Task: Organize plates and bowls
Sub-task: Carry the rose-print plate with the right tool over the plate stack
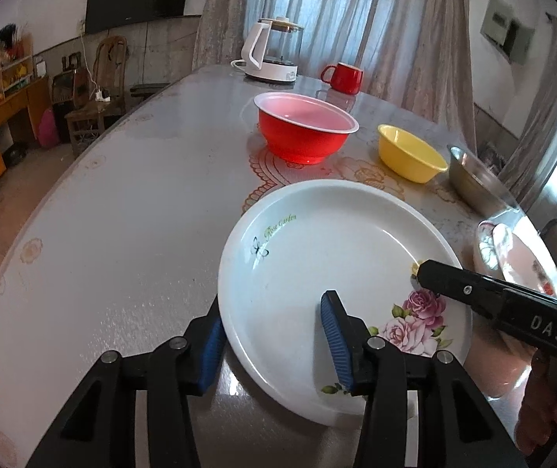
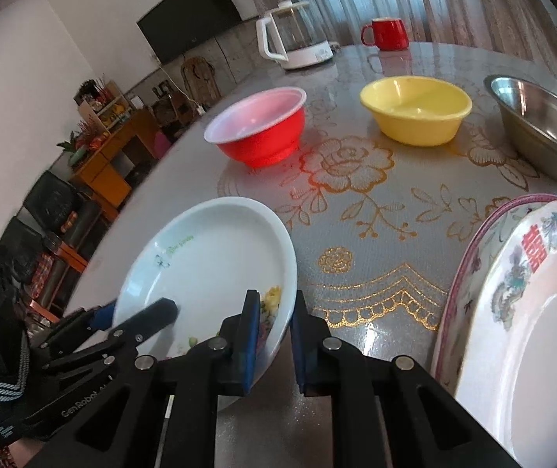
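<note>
A white plate with pink roses [image 1: 329, 257] is tilted, its near side raised off the table. My left gripper [image 1: 274, 343] straddles its near-left rim with the jaws wide apart. My right gripper [image 2: 274, 335] is closed on the plate's right rim [image 2: 216, 261]; its black finger shows in the left wrist view [image 1: 473, 292]. A red bowl [image 1: 305, 128], a yellow bowl [image 1: 411, 152] and a steel bowl [image 1: 477, 179] stand beyond. Patterned plates [image 2: 527, 312] are stacked at the right.
A white kettle [image 1: 270, 50] and a red mug [image 1: 342, 76] stand at the table's far end. The round table [image 1: 122, 234] has a glossy flowered cover. Chairs and an orange cabinet stand beyond its left edge.
</note>
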